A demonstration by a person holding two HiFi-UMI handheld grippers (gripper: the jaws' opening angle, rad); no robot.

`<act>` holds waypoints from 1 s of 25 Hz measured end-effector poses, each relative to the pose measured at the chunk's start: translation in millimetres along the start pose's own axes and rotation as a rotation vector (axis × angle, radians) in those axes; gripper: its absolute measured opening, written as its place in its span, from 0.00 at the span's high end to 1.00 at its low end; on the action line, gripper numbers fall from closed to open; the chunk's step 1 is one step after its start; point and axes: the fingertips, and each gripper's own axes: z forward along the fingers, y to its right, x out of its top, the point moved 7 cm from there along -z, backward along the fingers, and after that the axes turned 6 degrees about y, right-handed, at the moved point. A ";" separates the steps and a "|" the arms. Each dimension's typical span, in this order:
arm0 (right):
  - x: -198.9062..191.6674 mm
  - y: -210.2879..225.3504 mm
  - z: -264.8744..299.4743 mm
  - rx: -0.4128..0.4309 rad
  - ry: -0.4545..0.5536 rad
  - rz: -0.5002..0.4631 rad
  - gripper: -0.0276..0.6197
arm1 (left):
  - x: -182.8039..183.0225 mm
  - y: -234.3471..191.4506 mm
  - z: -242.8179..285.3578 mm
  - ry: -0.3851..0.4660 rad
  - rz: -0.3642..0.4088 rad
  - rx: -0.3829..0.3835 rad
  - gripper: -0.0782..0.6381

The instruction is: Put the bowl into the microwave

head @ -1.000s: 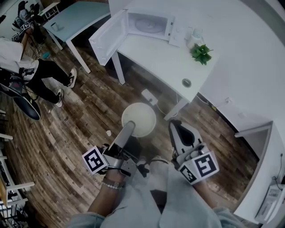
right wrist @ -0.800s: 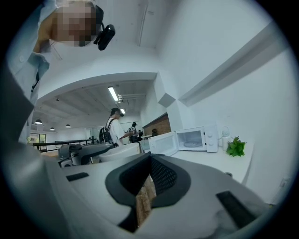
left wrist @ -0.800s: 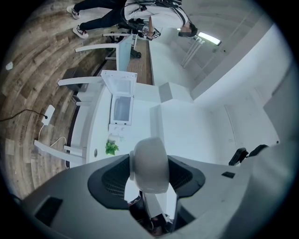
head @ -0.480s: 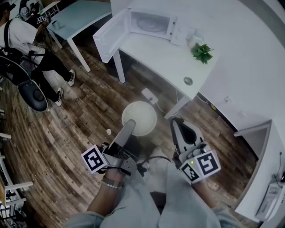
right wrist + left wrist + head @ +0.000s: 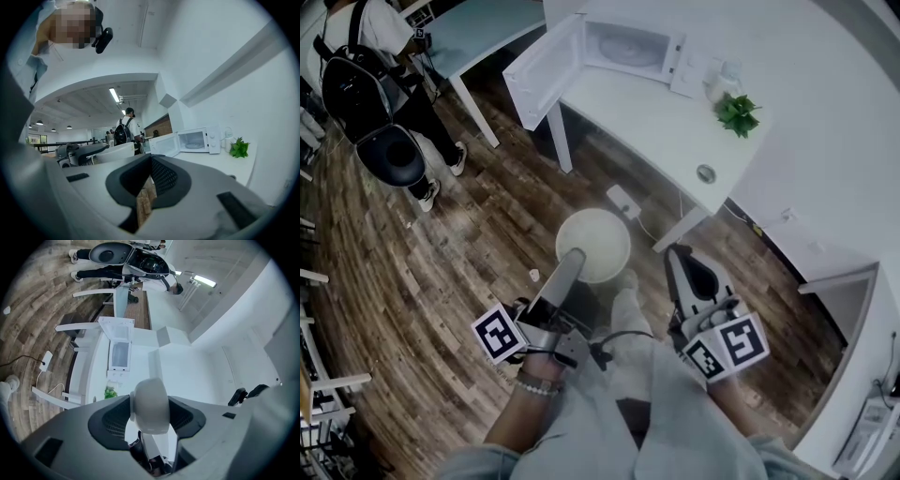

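Note:
A white bowl (image 5: 598, 242) hangs over the wooden floor, with my left gripper (image 5: 573, 260) shut on its near rim. In the left gripper view the bowl (image 5: 151, 394) stands edge-on, pinched between the two jaws of that gripper (image 5: 149, 403). My right gripper (image 5: 676, 257) is to the right of the bowl, shut and empty; its jaws (image 5: 151, 159) meet with nothing between them. The white microwave (image 5: 630, 49) stands on the white table (image 5: 675, 141) ahead, its door (image 5: 542, 71) swung open to the left. Both gripper views show it too: the microwave (image 5: 119, 352) and the microwave (image 5: 196, 140).
A small green plant (image 5: 738, 112) and a white jar (image 5: 722, 80) stand right of the microwave. A person with a black backpack (image 5: 366, 75) stands at the far left by a second table (image 5: 478, 37). A power strip (image 5: 625, 202) and cable lie under the table.
Both grippers and the bowl have kept still. The person with the backpack has moved further into view at the top left. The head view has shifted slightly.

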 end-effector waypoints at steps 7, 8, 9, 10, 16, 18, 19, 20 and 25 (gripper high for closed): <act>1.2 18.0 35.6 0.044 -0.002 0.001 0.95 | 10.2 -6.4 22.2 0.025 -0.004 0.001 0.57; 1.2 21.2 41.2 0.049 -0.003 0.003 0.95 | 12.2 -7.6 26.3 0.026 -0.002 0.002 0.57; 1.6 24.6 46.8 0.054 -0.003 0.004 0.95 | 14.4 -8.5 31.1 0.029 -0.001 0.002 0.57; 2.3 28.1 52.5 0.059 -0.003 0.005 0.95 | 16.9 -9.3 36.1 0.033 0.000 0.002 0.57; 5.6 53.9 87.2 0.080 -0.012 0.014 0.95 | 32.5 -17.6 70.0 0.055 0.012 0.008 0.57; 6.9 65.0 99.3 0.086 -0.016 0.020 0.95 | 37.2 -21.7 83.7 0.062 0.012 0.011 0.57; 7.5 70.8 105.2 0.089 -0.019 0.023 0.95 | 39.1 -23.6 90.7 0.066 0.012 0.012 0.57; 8.2 76.5 111.0 0.093 -0.023 0.027 0.95 | 40.7 -25.3 97.6 0.069 0.012 0.014 0.57; 12.5 101.1 142.4 0.127 -0.043 0.032 0.95 | 49.0 -31.2 128.9 0.091 0.014 0.018 0.57</act>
